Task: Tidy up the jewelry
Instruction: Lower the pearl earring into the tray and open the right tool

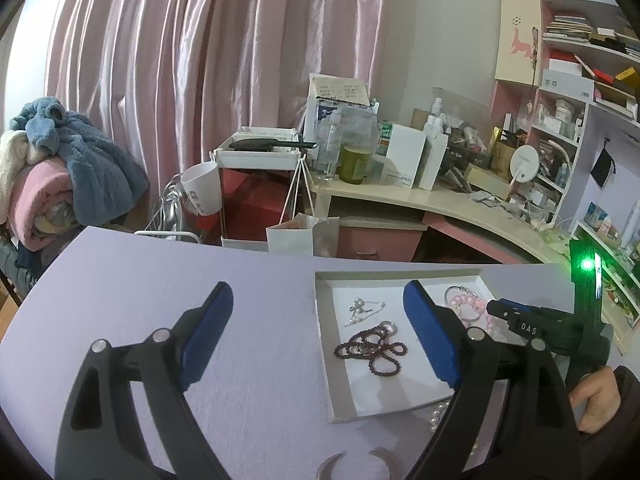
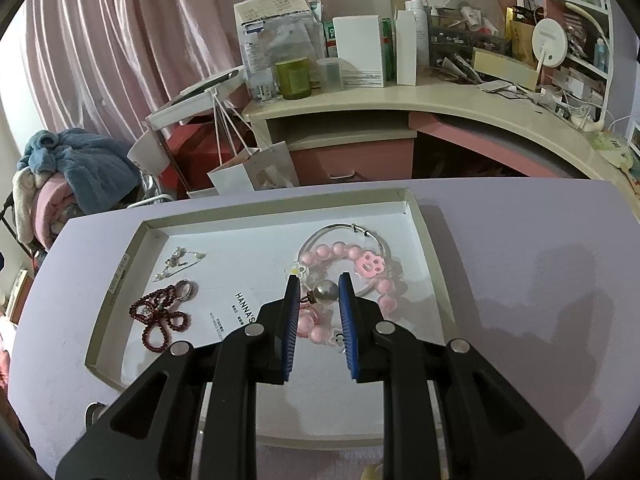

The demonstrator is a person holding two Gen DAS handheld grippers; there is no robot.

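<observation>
A shallow white box lid (image 2: pixel 424 240) lies on the lilac table and serves as a jewelry tray (image 1: pixel 324 344). In it lie a dark red bead string (image 2: pixel 160 318) with a silver ring (image 2: pixel 186 290), small pearl earrings (image 2: pixel 178 260), a silver bangle (image 2: pixel 352 234) and a pink bead bracelet (image 2: pixel 352 260). My right gripper (image 2: pixel 319 294) hovers over the pink bracelet, jaws narrowly apart around a round silver bead (image 2: pixel 325 292) without clearly touching it. My left gripper (image 1: pixel 316 312) is wide open above the tray's left edge, empty.
A pearl strand (image 1: pixel 436 418) and a curved silver piece (image 1: pixel 330 466) lie on the table in front of the tray. Beyond the table stand a cluttered desk (image 2: pixel 400 100), a white paper bag (image 1: pixel 296 232), shelves (image 1: pixel 568 80) and a laundry pile (image 1: pixel 52 168).
</observation>
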